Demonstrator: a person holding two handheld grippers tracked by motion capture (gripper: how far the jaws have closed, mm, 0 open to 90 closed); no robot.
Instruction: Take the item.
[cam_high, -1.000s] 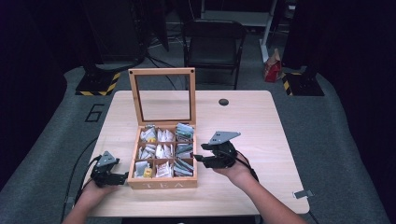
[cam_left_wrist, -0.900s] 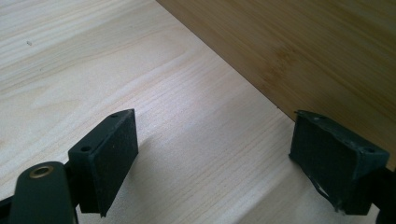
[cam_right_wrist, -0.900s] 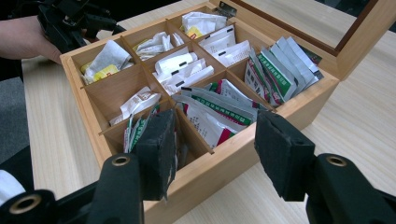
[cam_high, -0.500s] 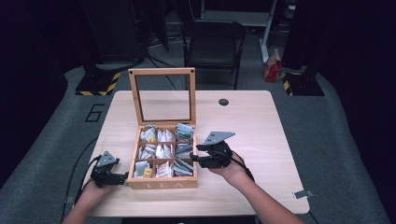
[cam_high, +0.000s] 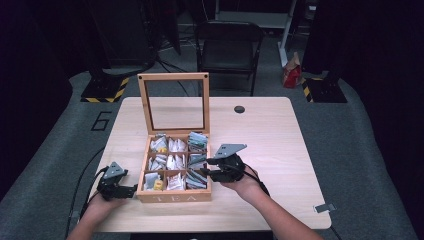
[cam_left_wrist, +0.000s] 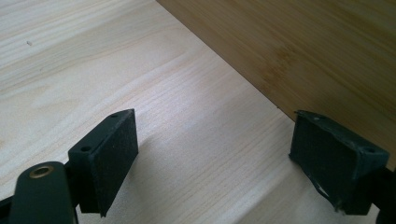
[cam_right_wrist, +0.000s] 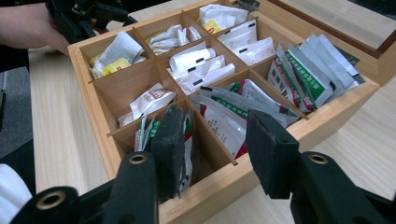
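Right gripper (cam_high: 204, 171) has just been narrowing its jaws, half spread now, over the tea box (cam_high: 173, 197)'s right side, and has moved in closer to the box than a second ago. In the right gripper view one jaw sits down in the near corner compartment among red-green sachets (cam_right_wrist: 145, 131), the other over the next compartment; the divider stands between them, no pinch on a sachet yet. Judgement: it is lining up to pick a sachet, grip not made.

Left gripper (cam_high: 131, 190) rests at the box's left front corner, near the table (cam_high: 270, 130)'s front left edge, unmoved. Left gripper view shows its jaws spread, nothing between, box wall just beside one pad.

High view gives the lid (cam_high: 174, 102) upright and the box toward the table's front left; compartment contents read clearly in the right gripper view.
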